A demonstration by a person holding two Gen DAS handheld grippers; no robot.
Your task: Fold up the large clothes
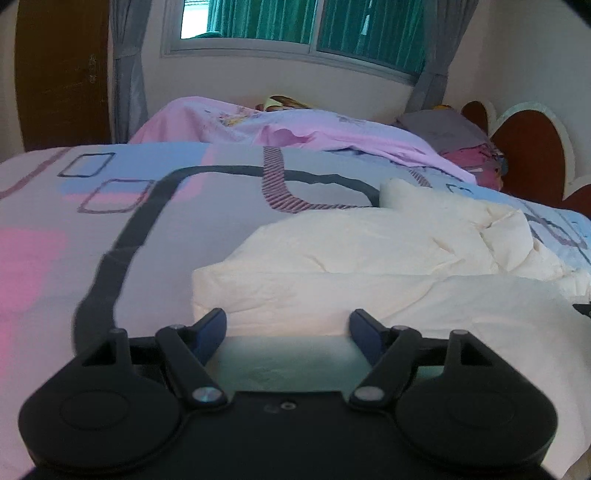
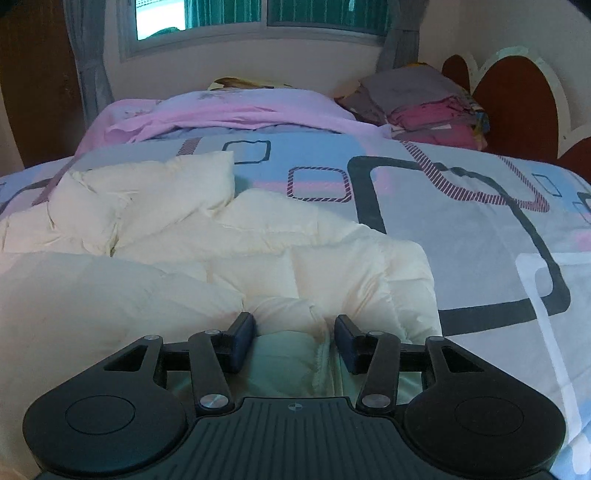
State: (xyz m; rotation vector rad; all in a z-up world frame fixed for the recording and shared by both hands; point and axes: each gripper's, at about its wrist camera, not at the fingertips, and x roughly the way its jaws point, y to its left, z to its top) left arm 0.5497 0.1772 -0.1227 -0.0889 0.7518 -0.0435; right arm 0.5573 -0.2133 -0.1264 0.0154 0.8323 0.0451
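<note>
A cream puffy jacket point(image 1: 369, 254) lies spread on the patterned bedspread point(image 1: 110, 206). My left gripper point(image 1: 288, 326) is open, its blue-padded fingers straddling the jacket's near left edge, which lies between them. In the right wrist view the same jacket point(image 2: 258, 240) fills the left and middle, rumpled, with a sleeve bunched toward the far left. My right gripper point(image 2: 295, 339) is open, its fingers on either side of a fold at the jacket's near right edge, low over the bedspread point(image 2: 480, 240).
A pink sheet point(image 1: 295, 125) is heaped at the bed's far side. Folded grey and pink clothes point(image 2: 424, 107) are stacked by the red scalloped headboard point(image 2: 517, 99). A window with green curtains point(image 1: 295, 26) and a wooden door point(image 1: 62, 70) stand behind.
</note>
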